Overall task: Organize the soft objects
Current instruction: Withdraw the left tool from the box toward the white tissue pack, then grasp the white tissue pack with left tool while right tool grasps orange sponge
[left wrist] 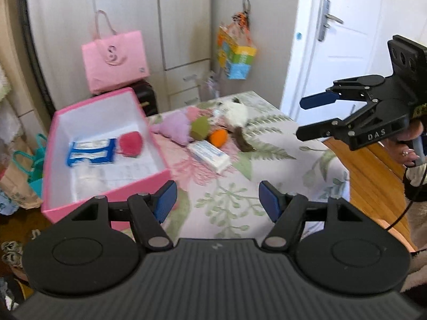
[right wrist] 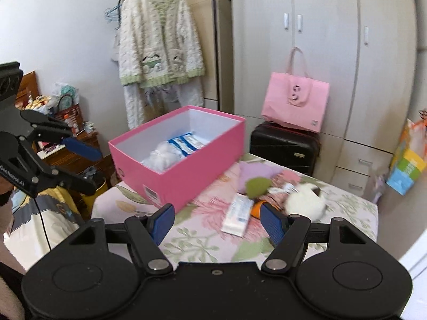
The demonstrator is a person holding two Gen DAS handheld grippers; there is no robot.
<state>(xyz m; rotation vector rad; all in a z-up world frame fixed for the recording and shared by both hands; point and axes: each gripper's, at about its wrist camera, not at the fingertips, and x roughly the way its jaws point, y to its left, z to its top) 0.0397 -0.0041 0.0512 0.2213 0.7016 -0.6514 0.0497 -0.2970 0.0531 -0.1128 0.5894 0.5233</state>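
An open pink box (left wrist: 112, 196) (right wrist: 186, 176) stands on the left of a floral-covered table (left wrist: 240, 200) (right wrist: 192, 240). Inside lie a blue-and-white packet (left wrist: 90, 152) (right wrist: 186, 141), a red plush (left wrist: 130, 144) and a white bundle (right wrist: 162, 157). Beside the box sit a purple plush (left wrist: 176, 128) (right wrist: 256, 172), a green one (left wrist: 200, 128) (right wrist: 257, 185), an orange one (left wrist: 217, 136), a white plush (left wrist: 234, 112) (right wrist: 304, 202) and a tissue pack (left wrist: 209, 156) (right wrist: 238, 214). My left gripper (left wrist: 217, 200) (right wrist: 90, 168) is open and empty over the near table. My right gripper (right wrist: 217, 222) (left wrist: 300, 119) is open and empty, short of the toys.
A pink tote bag (left wrist: 114, 58) (right wrist: 296, 101) rests on a black suitcase (right wrist: 283, 144) behind the table, before a wardrobe. A colourful bag (left wrist: 234, 53) hangs on the wall near a white door (left wrist: 341, 40). A knitted cardigan (right wrist: 160, 40) hangs at the left. Wooden floor (left wrist: 373, 181) lies past the table's right edge.
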